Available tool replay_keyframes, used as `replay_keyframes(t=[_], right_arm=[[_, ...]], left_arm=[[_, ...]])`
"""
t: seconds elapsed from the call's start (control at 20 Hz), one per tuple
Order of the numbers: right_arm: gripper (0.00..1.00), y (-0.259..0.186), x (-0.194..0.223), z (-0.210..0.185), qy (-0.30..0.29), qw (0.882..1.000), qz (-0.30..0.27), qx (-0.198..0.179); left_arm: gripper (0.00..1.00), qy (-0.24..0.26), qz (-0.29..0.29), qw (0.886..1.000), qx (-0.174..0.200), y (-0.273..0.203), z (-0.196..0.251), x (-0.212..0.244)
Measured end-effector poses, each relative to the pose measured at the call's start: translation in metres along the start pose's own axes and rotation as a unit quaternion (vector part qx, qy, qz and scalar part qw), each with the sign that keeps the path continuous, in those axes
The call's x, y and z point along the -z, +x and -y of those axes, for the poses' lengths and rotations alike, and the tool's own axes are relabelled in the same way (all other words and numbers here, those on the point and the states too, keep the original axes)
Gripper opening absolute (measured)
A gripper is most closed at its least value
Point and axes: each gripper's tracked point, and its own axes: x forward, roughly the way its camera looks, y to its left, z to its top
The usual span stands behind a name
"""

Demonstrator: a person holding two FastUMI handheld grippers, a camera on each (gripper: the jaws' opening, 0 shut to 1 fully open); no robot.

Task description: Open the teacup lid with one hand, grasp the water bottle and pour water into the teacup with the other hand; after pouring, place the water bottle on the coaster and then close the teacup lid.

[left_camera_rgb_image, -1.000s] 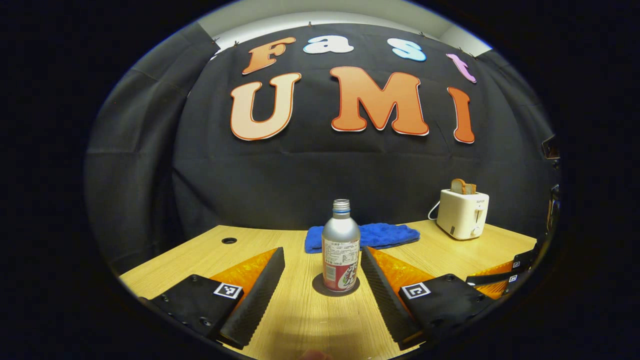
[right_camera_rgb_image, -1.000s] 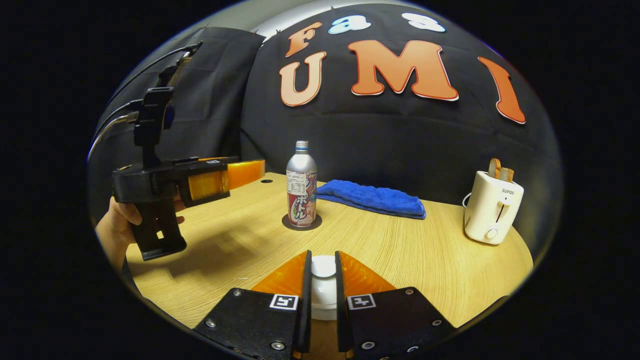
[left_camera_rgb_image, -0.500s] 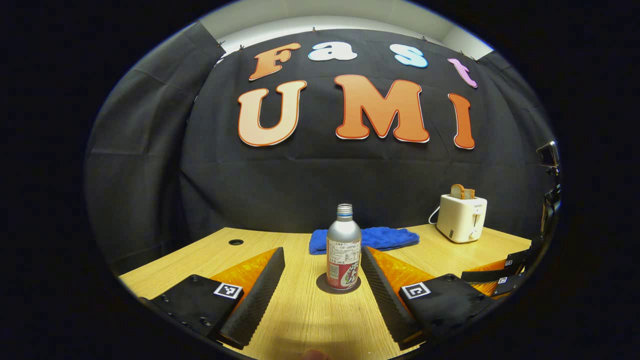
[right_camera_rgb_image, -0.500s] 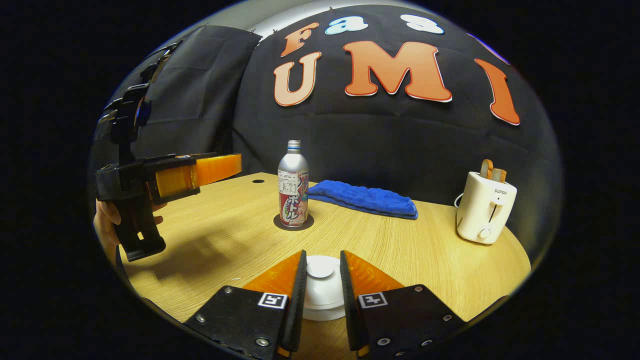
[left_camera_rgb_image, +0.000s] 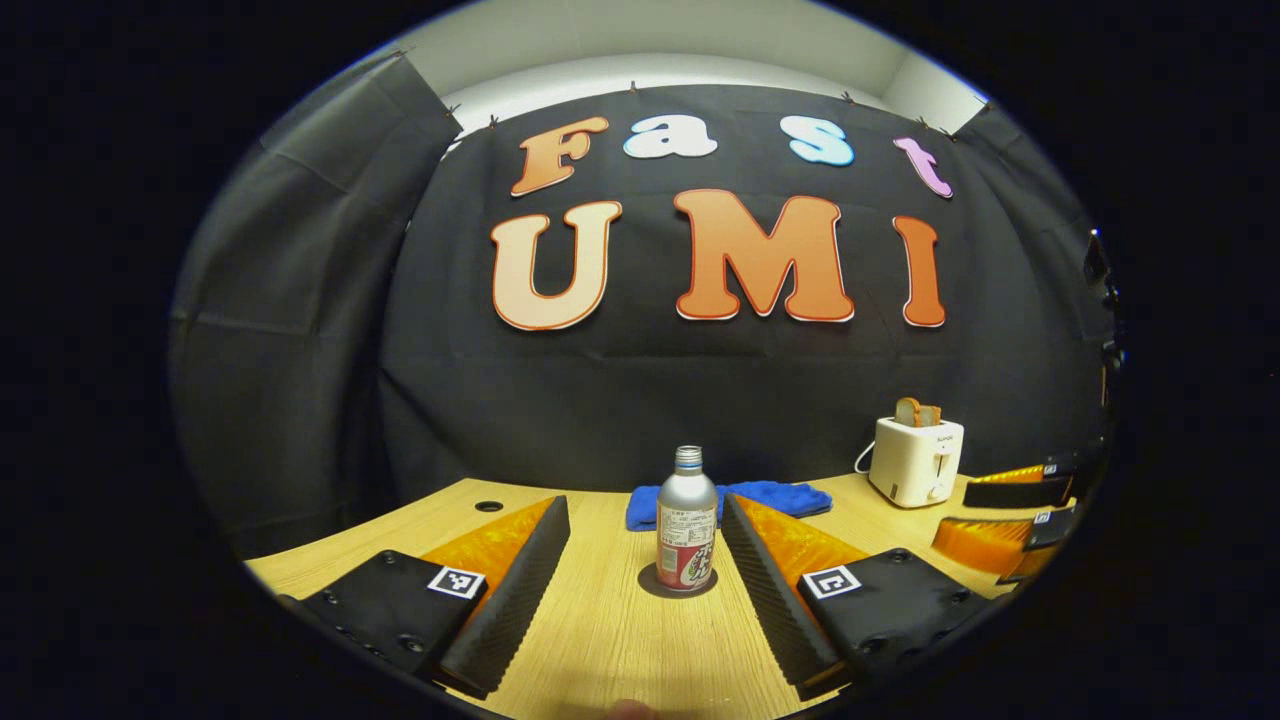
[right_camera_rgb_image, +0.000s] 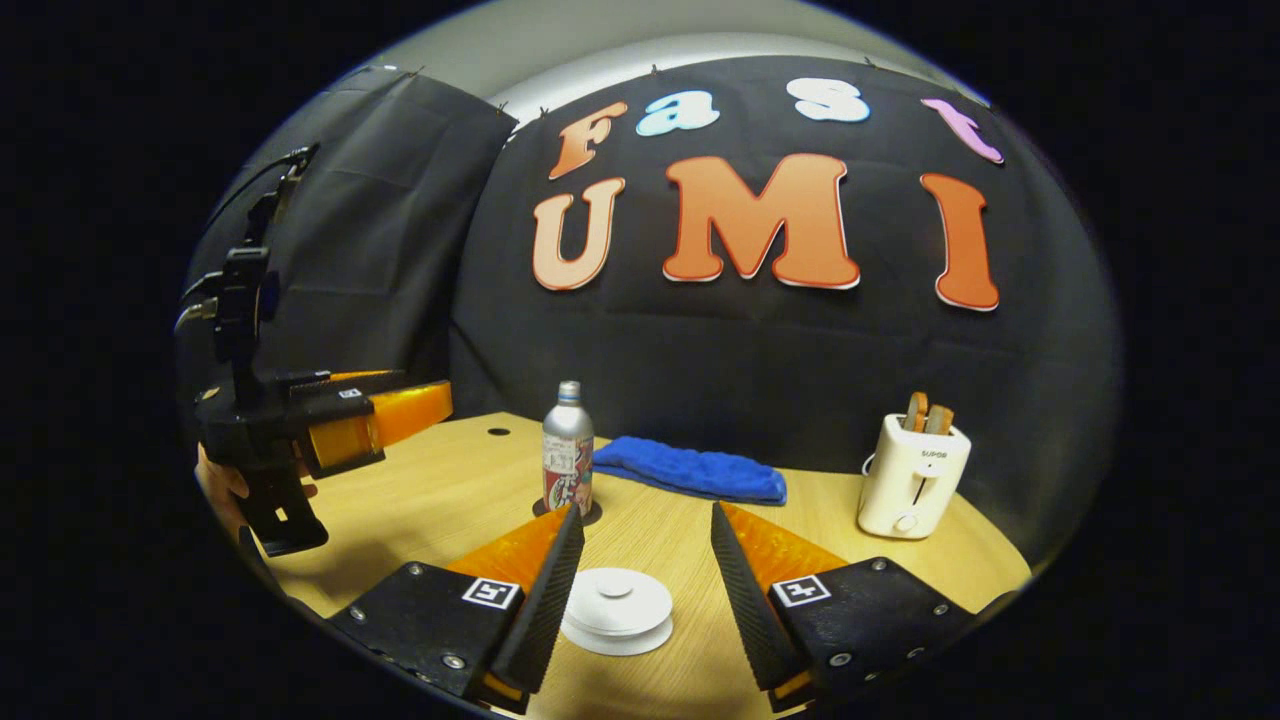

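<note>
The left gripper (left_camera_rgb_image: 640,560) is spread wide, its two ridged black fingers (left_camera_rgb_image: 515,590) apart with nothing between them but bare wooden table (left_camera_rgb_image: 620,640). Farther off along that gap, the water bottle (left_camera_rgb_image: 687,518) stands upright on a dark round coaster (left_camera_rgb_image: 677,583), touching neither finger. Behind the bottle lies a folded blue cloth (left_camera_rgb_image: 770,497), and far to the right sits a white toaster (left_camera_rgb_image: 915,460) with slices of bread sticking out of its top.

In the right gripper view, the right gripper (right_camera_rgb_image: 645,575) is also wide open. The white teacup lid (right_camera_rgb_image: 617,608) sits below and between its fingers, closer to the left one, and neither finger presses on it. Whether the cup beneath is visible cannot be told, since the lid covers it from this angle. The bottle (right_camera_rgb_image: 567,447) on its coaster (right_camera_rgb_image: 592,514) stands beyond the lid, a little to the left, with the blue cloth (right_camera_rgb_image: 690,470) behind it and the toaster (right_camera_rgb_image: 912,475) well apart on the right.

At the left edge of the right gripper view the left gripper (right_camera_rgb_image: 400,415) hovers above the table, held by a hand (right_camera_rgb_image: 225,482) wrapped around its black handle.
</note>
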Motion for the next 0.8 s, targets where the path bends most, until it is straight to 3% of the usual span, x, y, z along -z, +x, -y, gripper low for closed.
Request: replay_keyframes(t=[0.1, 0.35, 0.8], right_arm=[[0.8, -0.011, -0.016, 0.008, -0.003, 1.0, 0.02, 0.012], [0.82, -0.037, -0.046, 0.027, -0.015, 0.997, 0.055, 0.044], [0.88, -0.064, -0.066, 0.044, -0.017, 0.994, 0.08, 0.077]], left_arm=[[0.96, -0.004, 0.005, 1.0, 0.001, -0.008, 0.003, -0.007], [1.0, -0.003, 0.021, 1.0, 0.002, -0.034, 0.006, -0.025], [0.99, -0.002, 0.029, 1.0, 0.004, -0.065, 0.011, -0.046]])
